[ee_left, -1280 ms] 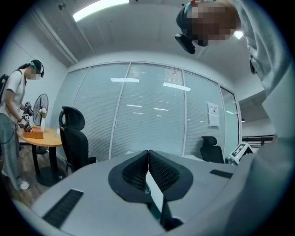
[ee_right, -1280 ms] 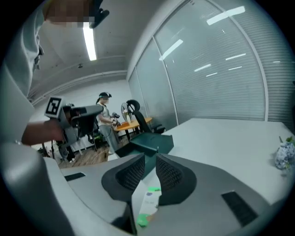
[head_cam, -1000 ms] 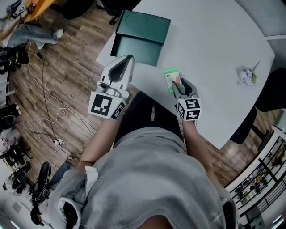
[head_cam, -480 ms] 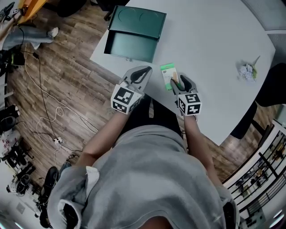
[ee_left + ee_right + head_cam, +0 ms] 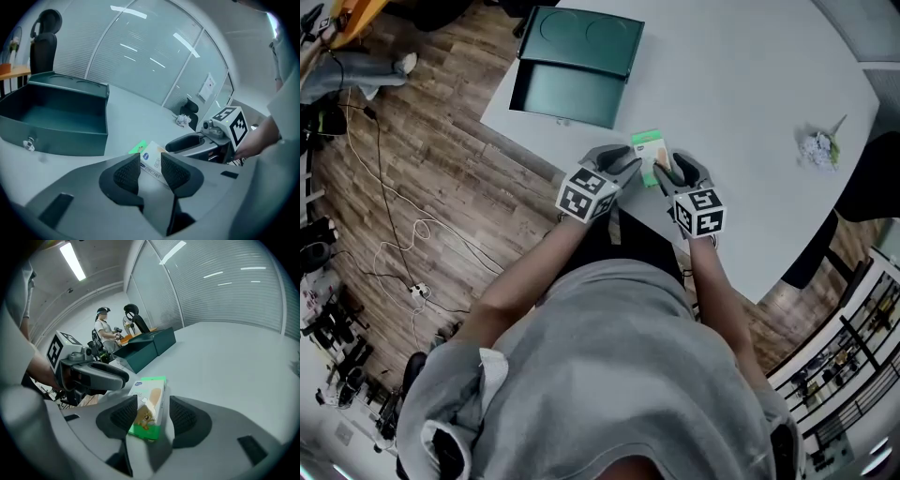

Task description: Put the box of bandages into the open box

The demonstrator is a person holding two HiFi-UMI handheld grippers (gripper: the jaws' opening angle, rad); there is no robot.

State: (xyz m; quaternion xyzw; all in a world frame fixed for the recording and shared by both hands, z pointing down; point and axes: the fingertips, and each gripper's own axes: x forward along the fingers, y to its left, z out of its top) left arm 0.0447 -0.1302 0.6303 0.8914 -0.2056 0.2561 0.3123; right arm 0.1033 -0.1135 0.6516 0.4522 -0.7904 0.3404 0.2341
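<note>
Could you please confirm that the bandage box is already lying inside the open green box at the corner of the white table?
Not quite. The bandage box is not inside the green box; it lies on the bare white table, apart from it and nearer the person. The green box is open and stands at the table's corner, as you say. The head view shows this.

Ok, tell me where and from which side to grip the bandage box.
Best grip the bandage box across its two long narrow sides, near the end closest to the person, coming from that end. It lies flat on the table, so only the sides offer a pinch. The right gripper, whose jaws have just been opening, straddles it that way.
</note>
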